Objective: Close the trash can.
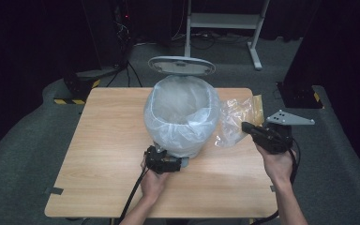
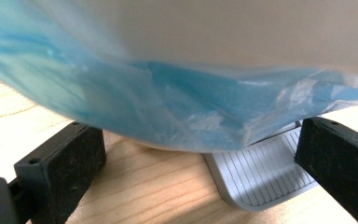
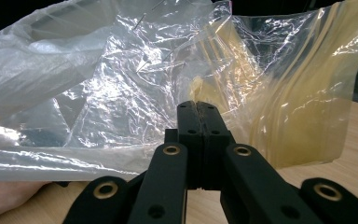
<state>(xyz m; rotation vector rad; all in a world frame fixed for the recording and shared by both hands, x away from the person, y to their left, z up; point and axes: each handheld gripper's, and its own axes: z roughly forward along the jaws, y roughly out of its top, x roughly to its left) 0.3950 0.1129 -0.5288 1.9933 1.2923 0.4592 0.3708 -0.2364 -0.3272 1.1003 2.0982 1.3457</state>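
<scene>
Clear plastic bag (image 1: pixel 236 119): pinched in closed right tool (image 1: pixel 249 127), beside lined bin (image 1: pixel 183 117); left tool (image 2: pixel 191 172) open at bin's pedal (image 2: pixel 265 175). Wooden tabletop (image 1: pixel 103 140); dark room.

Overhead light brightens the wooden table (image 1: pixel 108 154); surroundings from nine through three o'clock fall into near-black. High view soft, slightly grainy. Left gripper view: blue-tinted bin liner (image 2: pixel 168 107) blurred, overexposed toward twelve o'clock. Right gripper view: specular glare on the clear plastic bag (image 3: pixel 135 79).

Black two-jaw left gripper (image 1: pixel 168 161) and right gripper (image 1: pixel 246 126), brass rivets, grey triangular plate (image 1: pixel 289 118), black cables.
</scene>
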